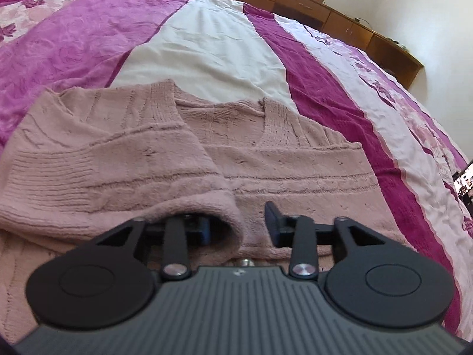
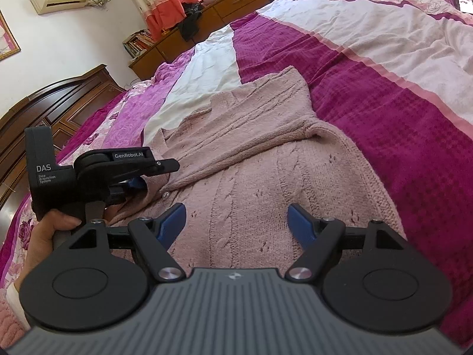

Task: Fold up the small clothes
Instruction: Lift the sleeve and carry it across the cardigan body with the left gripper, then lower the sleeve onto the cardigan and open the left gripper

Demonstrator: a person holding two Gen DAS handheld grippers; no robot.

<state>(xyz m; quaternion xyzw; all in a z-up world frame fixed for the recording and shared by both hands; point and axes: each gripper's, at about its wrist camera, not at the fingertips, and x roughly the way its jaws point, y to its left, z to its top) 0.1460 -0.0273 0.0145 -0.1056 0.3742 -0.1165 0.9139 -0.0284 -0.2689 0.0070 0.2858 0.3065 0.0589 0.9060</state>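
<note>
Sweater (image 2: 266,183): pink knit, soft, light, likely stretchy; take folded edges.
Left gripper (image 1: 236,224): spread, one finger apparently under sleeve.
Right gripper (image 2: 236,224): spread, empty.

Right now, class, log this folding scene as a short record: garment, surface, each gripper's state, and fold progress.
garment: pink knitted cardigan, lying flat
surface: bed cover, magenta and white stripes
left gripper: open, one finger under the folded-over sleeve
right gripper: open, above the cardigan's body, holding nothing
progress: both sleeves folded across the front; body not yet folded
</note>
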